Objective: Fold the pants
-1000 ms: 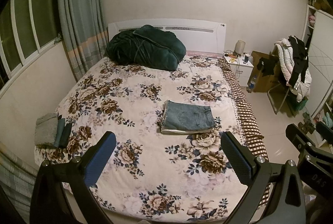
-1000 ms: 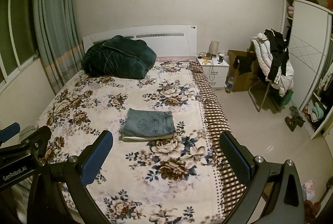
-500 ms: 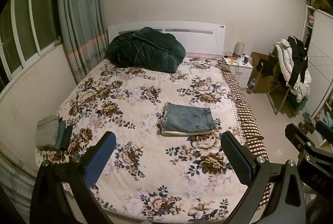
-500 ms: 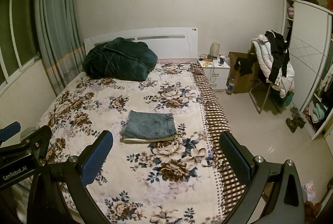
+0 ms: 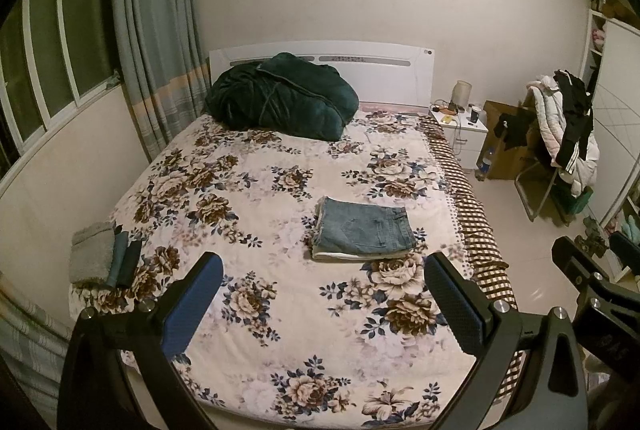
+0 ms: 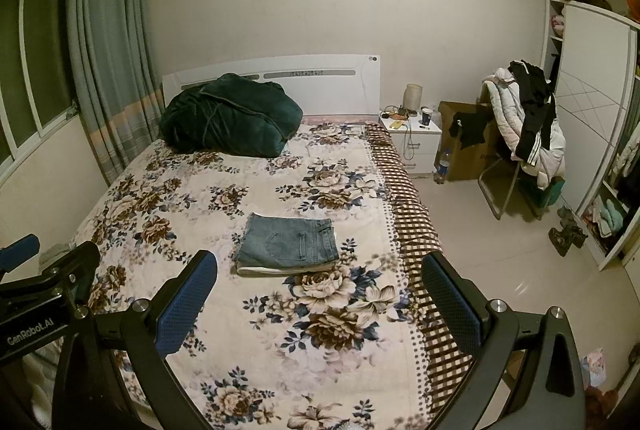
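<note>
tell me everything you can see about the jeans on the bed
The jeans are faded blue denim, folded into a flat rectangle with a back pocket facing up and the waistband at the right end. A pale layer shows under the near edge. They lie flat on the floral bedspread, toward its checked right border. Neither claw touches them.

Folded pants (image 5: 366, 230) on bed (image 5: 280, 310), near its right side. Big bundled blanket (image 5: 280, 96) behind pants, against headboard (image 5: 384, 70). Small stack of clothes (image 5: 104, 256) on bed's left edge. Nightstand (image 6: 412, 138) right of bed; chair (image 6: 520, 134) farther right.
</note>
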`<state>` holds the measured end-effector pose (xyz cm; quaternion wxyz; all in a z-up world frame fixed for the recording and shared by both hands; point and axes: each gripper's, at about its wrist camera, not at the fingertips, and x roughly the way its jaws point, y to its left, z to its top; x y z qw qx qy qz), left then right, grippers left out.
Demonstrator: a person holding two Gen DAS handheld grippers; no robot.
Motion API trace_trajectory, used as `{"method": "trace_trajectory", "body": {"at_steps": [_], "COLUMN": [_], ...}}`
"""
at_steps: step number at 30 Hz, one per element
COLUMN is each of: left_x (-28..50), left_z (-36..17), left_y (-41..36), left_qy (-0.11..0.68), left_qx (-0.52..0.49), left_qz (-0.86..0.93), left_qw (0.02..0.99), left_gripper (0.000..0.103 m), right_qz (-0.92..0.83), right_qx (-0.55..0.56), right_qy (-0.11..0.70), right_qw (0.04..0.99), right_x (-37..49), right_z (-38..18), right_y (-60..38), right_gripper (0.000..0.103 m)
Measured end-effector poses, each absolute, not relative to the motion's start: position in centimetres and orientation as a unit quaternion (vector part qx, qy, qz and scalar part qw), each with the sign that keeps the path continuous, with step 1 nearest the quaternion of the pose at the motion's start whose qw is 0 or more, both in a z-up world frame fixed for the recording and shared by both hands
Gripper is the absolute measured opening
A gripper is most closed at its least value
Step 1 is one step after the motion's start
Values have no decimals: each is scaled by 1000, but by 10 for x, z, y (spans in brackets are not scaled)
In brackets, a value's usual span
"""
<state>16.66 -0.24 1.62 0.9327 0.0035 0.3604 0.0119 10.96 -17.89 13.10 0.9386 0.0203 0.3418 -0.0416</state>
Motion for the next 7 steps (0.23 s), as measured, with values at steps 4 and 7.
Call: {"method": "trace_trajectory", "body": {"at_steps": [4, 7], "left_x": [166, 170], "left_z": [15, 20], "left_y": [-3, -1], "left_qy": [359, 359], "left_qx": [3, 3], "left_qz": [11, 12], "left_qw": [933, 933], "left_gripper": [103, 103], "right_qz": [-42, -42], "right_qx": [21, 22], "right_qy": [342, 342], "right_qw": [938, 938], "right_x": [106, 106], "right_z": [130, 129], "right_y": [-179, -179], "right_gripper": [103, 103]}}
